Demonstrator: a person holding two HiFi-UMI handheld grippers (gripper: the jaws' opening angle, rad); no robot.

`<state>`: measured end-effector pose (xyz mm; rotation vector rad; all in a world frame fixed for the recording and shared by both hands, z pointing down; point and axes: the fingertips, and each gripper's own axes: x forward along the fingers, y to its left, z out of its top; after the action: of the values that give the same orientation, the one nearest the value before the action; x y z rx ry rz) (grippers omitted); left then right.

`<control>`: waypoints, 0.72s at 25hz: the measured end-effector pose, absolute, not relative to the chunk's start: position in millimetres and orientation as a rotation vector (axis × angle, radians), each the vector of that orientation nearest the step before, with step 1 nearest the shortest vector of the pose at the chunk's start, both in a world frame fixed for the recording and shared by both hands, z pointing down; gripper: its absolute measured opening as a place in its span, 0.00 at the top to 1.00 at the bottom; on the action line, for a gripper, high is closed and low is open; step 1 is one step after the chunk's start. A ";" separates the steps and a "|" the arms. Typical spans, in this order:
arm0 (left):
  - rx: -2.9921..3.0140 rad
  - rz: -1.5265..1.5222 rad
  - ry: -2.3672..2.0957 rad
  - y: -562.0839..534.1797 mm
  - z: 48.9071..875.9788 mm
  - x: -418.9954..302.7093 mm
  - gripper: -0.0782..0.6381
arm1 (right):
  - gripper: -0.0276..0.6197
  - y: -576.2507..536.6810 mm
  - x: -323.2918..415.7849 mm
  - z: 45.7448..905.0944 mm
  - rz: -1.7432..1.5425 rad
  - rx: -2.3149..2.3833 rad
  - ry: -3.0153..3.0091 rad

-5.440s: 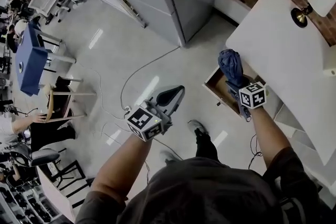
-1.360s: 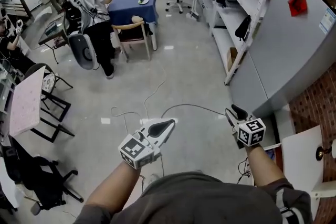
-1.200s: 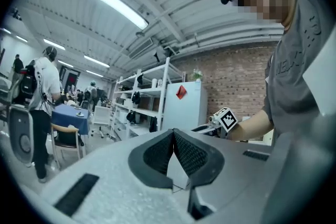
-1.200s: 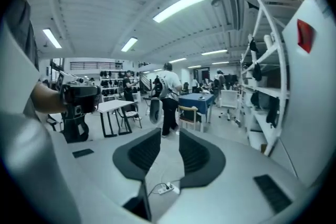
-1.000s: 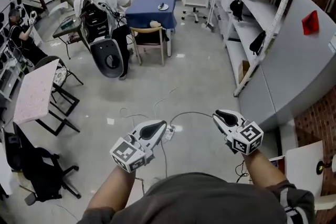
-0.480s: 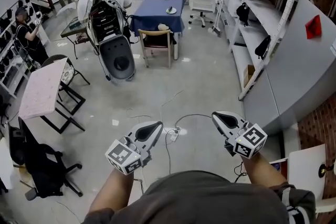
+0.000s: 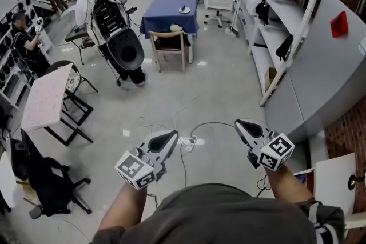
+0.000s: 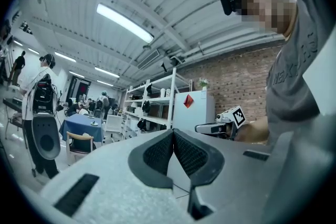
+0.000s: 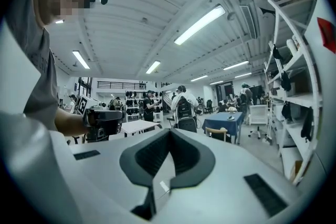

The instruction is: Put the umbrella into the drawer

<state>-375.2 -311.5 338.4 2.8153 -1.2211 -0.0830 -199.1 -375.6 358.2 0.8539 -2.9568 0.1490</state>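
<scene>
Neither the umbrella nor the drawer shows in any view of this moment. In the head view my left gripper (image 7: 166,138) and right gripper (image 7: 245,125) are held side by side in front of my body, above the open floor, both pointing level into the room. Each is shut with nothing between its jaws. The left gripper view shows its own jaws (image 8: 172,134) meeting at the tips and the right gripper (image 8: 220,126) off to the side. The right gripper view shows its closed jaws (image 9: 169,134) and the left gripper (image 9: 102,119).
A corner of the white table (image 7: 337,180) lies at my lower right, beside the grey cabinet (image 7: 326,77) and white shelves (image 7: 286,3). Cables (image 7: 189,123) run across the floor ahead. Farther off are a blue table (image 7: 168,8), a pink table (image 7: 48,103) and a person wearing a backpack (image 7: 114,31).
Earlier my right gripper held the blue umbrella at the open drawer; now it is empty and I face the room. Over the last second both grippers rose slightly and the backpack wearer moved.
</scene>
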 end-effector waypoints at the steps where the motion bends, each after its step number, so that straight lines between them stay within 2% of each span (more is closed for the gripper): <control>1: 2.816 -0.082 -1.222 -312.0 338.4 -374.7 0.89 | 0.97 -375.9 -198.7 358.4 0.147 0.855 -2.955; 18: 2.826 -0.071 -1.200 -317.4 338.8 -365.7 0.89 | 0.97 -379.3 -190.9 365.3 0.143 0.890 -2.907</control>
<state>-365.7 -317.4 338.8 2.8261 -1.2002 -0.0705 -190.9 -379.3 365.3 0.8904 -2.9073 0.1427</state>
